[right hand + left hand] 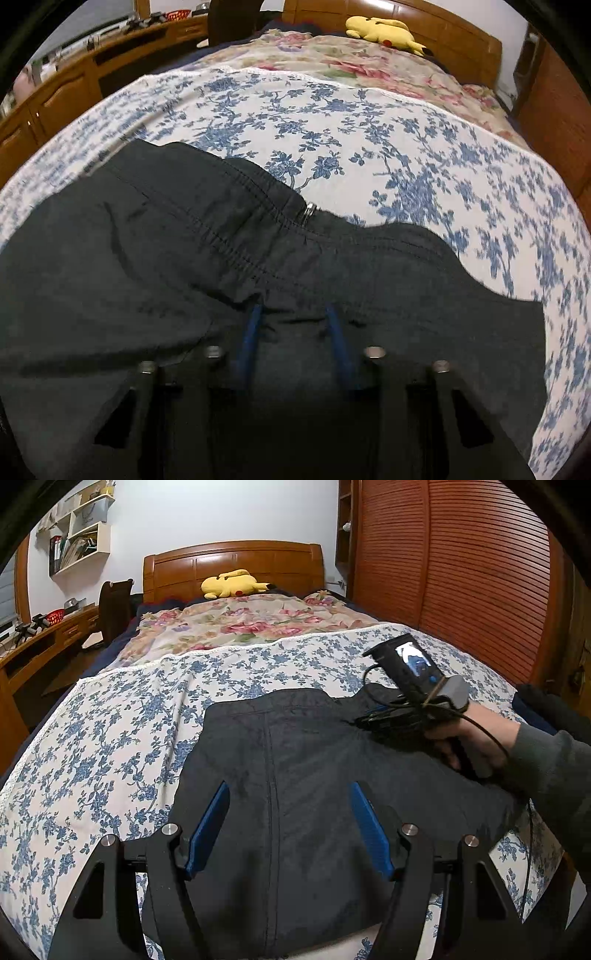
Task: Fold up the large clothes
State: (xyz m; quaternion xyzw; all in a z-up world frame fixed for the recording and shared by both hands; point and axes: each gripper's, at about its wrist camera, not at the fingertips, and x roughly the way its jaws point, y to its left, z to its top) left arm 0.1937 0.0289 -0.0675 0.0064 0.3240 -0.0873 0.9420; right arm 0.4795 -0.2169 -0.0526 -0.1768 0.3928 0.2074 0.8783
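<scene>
A large black garment point(295, 775) with a centre zip seam lies flat on the blue-flowered bedspread point(110, 720). My left gripper point(290, 790) is open, its blue pads apart, just above the garment's near middle and holding nothing. My right gripper point(373, 722) rests low on the garment's far right part, held by a hand. In the right wrist view the garment point(147, 258) fills the lower frame, with its collar and zip pull point(309, 212) ahead. The right gripper point(293, 310) has its blue fingers partly apart, tips pressed into the fabric; no fold shows between them.
A pink-flowered quilt point(251, 624) and a yellow plush toy point(231, 583) lie at the head of the bed by the wooden headboard point(232, 563). A wooden desk point(40, 646) and chair point(114, 607) stand left. A slatted wardrobe point(461, 572) runs along the right.
</scene>
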